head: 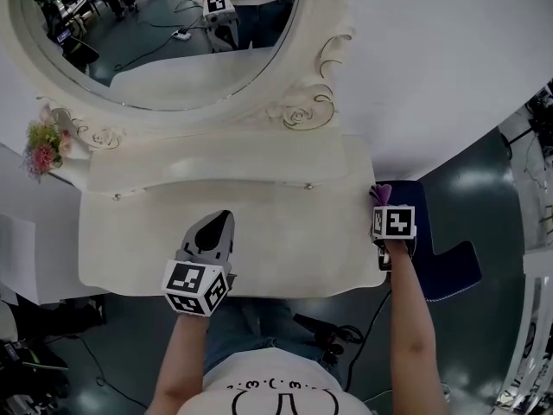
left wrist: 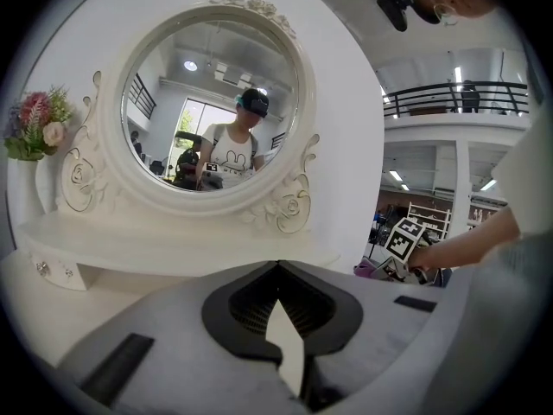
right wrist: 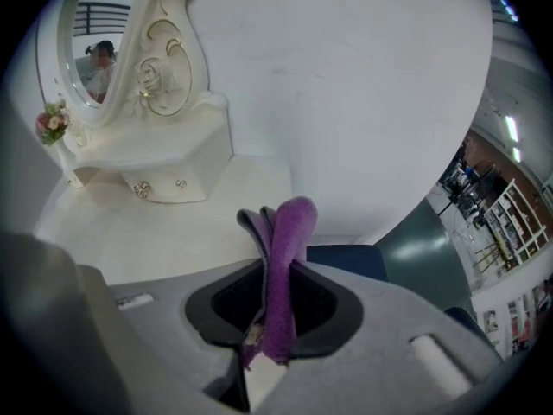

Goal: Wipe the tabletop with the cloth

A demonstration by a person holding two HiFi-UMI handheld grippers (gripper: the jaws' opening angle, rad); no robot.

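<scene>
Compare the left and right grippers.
The left grey two-jaw gripper is shut on nothing; the right grey two-jaw gripper is shut on a purple cloth. The left is over the cream tabletop, front middle; the right at its right edge. Both are closed.

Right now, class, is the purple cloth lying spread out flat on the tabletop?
No: the purple cloth stands bunched and pinched between the jaws of the right gripper, not spread on the tabletop.

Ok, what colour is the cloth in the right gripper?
Purple; the cloth shows best in the right gripper view.
</scene>
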